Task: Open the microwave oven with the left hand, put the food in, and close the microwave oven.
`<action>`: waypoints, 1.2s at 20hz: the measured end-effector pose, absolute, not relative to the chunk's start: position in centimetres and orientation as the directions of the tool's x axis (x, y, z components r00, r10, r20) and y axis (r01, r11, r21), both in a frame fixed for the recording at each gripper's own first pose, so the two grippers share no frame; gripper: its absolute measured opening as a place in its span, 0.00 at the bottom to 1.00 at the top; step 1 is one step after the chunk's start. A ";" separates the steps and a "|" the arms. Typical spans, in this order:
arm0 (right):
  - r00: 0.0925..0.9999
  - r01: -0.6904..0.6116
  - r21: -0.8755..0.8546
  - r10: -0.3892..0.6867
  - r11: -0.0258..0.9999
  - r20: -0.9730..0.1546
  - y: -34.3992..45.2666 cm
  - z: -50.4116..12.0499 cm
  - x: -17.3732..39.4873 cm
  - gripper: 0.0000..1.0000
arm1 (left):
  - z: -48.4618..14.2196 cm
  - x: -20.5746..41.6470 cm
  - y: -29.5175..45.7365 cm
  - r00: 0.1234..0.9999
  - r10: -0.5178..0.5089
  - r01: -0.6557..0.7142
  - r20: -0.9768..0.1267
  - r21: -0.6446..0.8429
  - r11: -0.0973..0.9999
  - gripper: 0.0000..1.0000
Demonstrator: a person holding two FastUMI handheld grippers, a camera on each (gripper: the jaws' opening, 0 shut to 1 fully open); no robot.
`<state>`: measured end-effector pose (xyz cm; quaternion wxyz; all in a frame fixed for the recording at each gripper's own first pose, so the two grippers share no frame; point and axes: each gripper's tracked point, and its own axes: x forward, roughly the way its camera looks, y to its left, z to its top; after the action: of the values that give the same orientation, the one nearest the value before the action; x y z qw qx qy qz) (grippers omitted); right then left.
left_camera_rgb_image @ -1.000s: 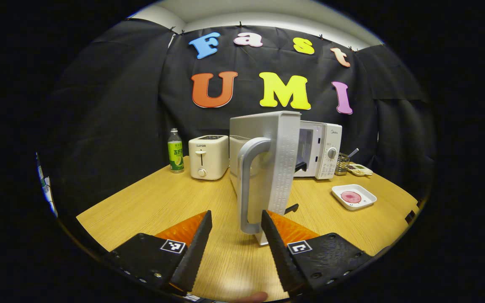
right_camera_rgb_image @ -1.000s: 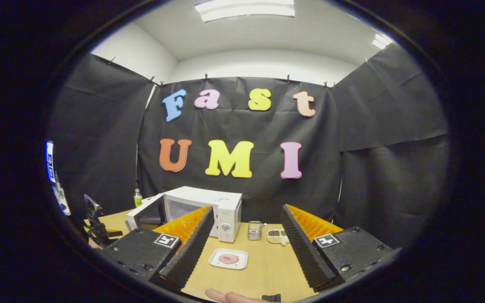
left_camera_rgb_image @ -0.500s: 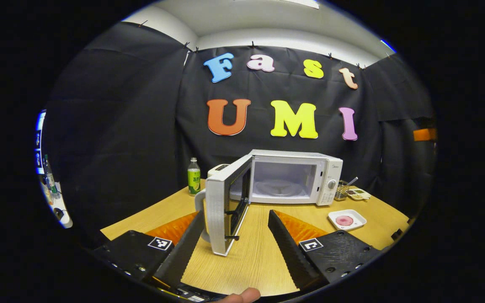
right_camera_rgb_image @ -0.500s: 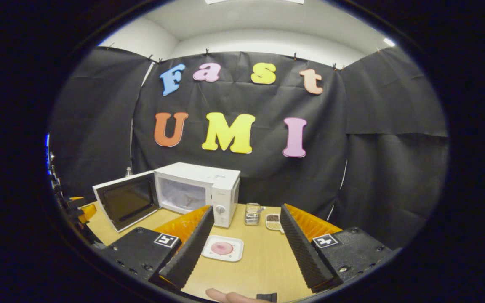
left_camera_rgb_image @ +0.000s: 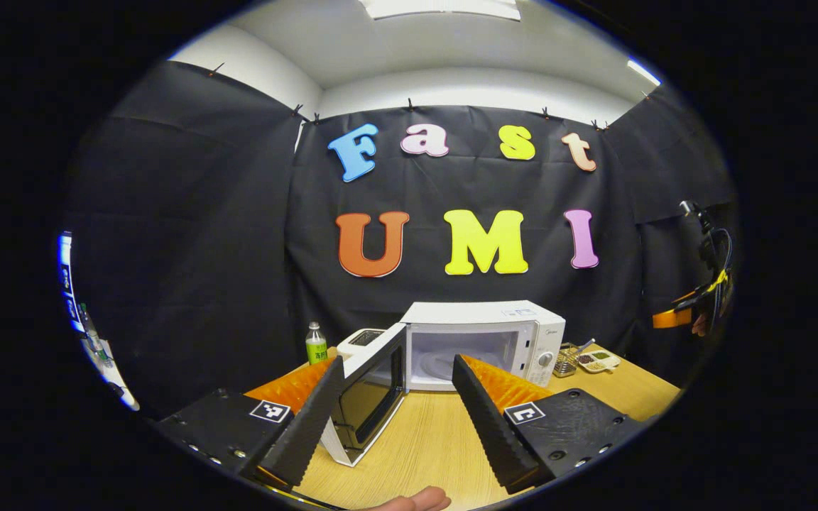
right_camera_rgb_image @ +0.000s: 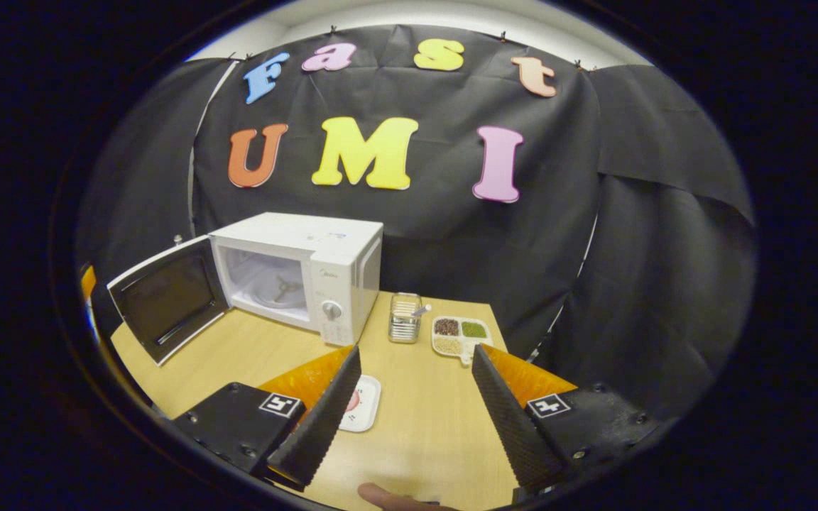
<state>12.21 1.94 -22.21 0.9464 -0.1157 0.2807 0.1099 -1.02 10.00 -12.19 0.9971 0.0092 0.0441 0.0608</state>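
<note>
Fingers of the left gripper (left_camera_rgb_image: 395, 404) spread apart, empty, above the wooden surface (left_camera_rgb_image: 423, 440) – microwave (left_camera_rgb_image: 483, 344) ahead with its door (left_camera_rgb_image: 370, 397) swung wide open. Right gripper (right_camera_rgb_image: 412, 401) fingers also apart, holding nothing, hovering just over the food plate (right_camera_rgb_image: 365, 403) – it sits on the surface in front of the microwave, partly hidden behind one finger.

I'm seeing the microwave (right_camera_rgb_image: 299, 273) sitting at the table's (right_camera_rgb_image: 423, 426) back, its door (right_camera_rgb_image: 167, 298) hanging open leftward, a holder (right_camera_rgb_image: 405, 318) and divided dish (right_camera_rgb_image: 460, 335) lying rightward, the plate (right_camera_rgb_image: 363, 403) lying nearer.
</note>
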 end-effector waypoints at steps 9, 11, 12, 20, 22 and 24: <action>0.397 -0.361 0.092 0.242 0.928 -0.885 3.2 -38.4 15.2 0.89 | -11.1 0.8 5.8 0.990 0.115 -0.110 -0.086 0.062 0.992 0.93; 0.293 -0.359 0.169 0.283 0.918 -0.913 4.1 -41.4 15.1 0.83 | -11.2 0.8 5.5 0.987 0.132 -0.126 -0.088 0.074 0.989 0.94; 0.257 -0.344 0.198 0.295 0.918 -0.920 4.3 -42.5 15.0 0.82 | -11.2 0.6 5.6 0.985 0.145 -0.138 -0.091 0.076 0.987 0.96; 0.014 -0.284 0.406 0.427 0.869 -0.904 7.4 -46.9 14.0 0.46 | -9.2 -0.8 6.0 0.979 0.202 -0.200 -0.021 0.082 0.976 0.96; 0.005 -0.281 0.398 0.416 0.873 -0.909 7.1 -47.7 14.2 0.40 | -8.8 -0.9 5.8 0.980 0.200 -0.199 -0.005 0.075 0.977 0.97; -0.020 -0.271 0.422 0.433 0.865 -0.901 7.4 -48.1 14.2 0.34 | -8.8 -0.8 6.2 0.977 0.213 -0.213 0.000 0.073 0.974 0.96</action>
<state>14.20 7.42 -48.09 0.6973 0.0606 0.6681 0.2526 -0.77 6.19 -8.77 0.9936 0.0366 0.0037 0.1071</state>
